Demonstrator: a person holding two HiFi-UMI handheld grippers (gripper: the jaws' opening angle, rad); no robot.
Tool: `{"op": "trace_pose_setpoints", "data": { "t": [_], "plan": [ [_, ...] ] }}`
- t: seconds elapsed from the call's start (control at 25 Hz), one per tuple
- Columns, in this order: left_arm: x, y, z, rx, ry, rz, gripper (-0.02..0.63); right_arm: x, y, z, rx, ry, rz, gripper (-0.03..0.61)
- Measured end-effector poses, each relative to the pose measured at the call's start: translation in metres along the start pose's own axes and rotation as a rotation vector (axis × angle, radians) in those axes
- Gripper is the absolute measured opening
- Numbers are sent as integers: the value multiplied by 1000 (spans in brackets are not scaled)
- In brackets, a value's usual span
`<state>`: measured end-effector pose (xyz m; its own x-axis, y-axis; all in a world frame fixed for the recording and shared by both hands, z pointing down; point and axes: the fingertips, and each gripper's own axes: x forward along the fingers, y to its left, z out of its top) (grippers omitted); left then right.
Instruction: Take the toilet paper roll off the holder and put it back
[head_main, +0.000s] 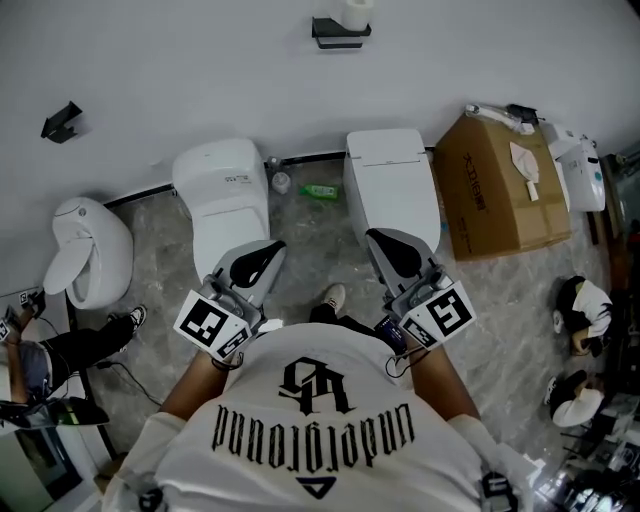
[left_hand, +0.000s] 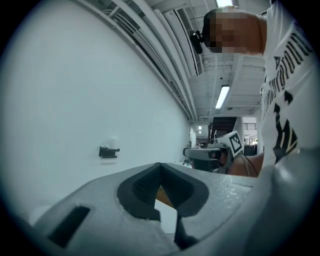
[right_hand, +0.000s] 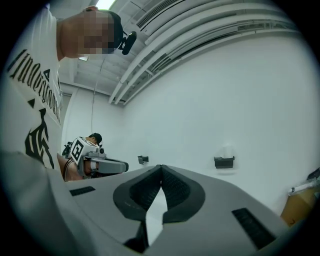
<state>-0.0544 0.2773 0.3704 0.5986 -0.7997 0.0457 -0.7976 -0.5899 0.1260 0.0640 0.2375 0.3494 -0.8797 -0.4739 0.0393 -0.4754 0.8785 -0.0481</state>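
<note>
White wall fills the far side of the scene, and the toilet paper roll (head_main: 356, 12) sits high on it, apparently resting on top of the black holder (head_main: 338, 32), untouched. Both grippers hang low in front of the person's body, well apart from the roll. The left gripper (left_hand: 160, 166) has its jaws brought together at the tips with nothing between them. The right gripper (right_hand: 161, 167) is likewise closed tip to tip and empty.

The step in hand looks like the reach, not yet begun. The right gripper sits more nearly below the holder, so it seems the natural one to lift. Its jaws should part well before arrival, wide enough to straddle the roll. Soft paper crushes easily, so a light squeeze across the middle of the roll should serve better than a hard pinch at its edge. A straight lift off the holder should avoid snagging its front lip. Two toilets (head_main: 220, 200) and a cardboard box (head_main: 500, 185) stand on the floor beneath, so stepping in needs care.
</note>
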Motion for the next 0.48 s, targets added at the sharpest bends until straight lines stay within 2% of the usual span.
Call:
{"op": "trace_pose_setpoints", "data": {
  "t": [0.16,0.32,0.48],
  "plan": [
    [48,13,-2,-7,9,12,14,-2,-53,5,6,-17,4,14],
    [90,24,-2,-10,-1,41,14,-7,-93,10,-29,-13,-1,14],
    [120,28,-2,-4,5,24,14,-12,-124,13,-35,-18,-25,14]
  ]
}}
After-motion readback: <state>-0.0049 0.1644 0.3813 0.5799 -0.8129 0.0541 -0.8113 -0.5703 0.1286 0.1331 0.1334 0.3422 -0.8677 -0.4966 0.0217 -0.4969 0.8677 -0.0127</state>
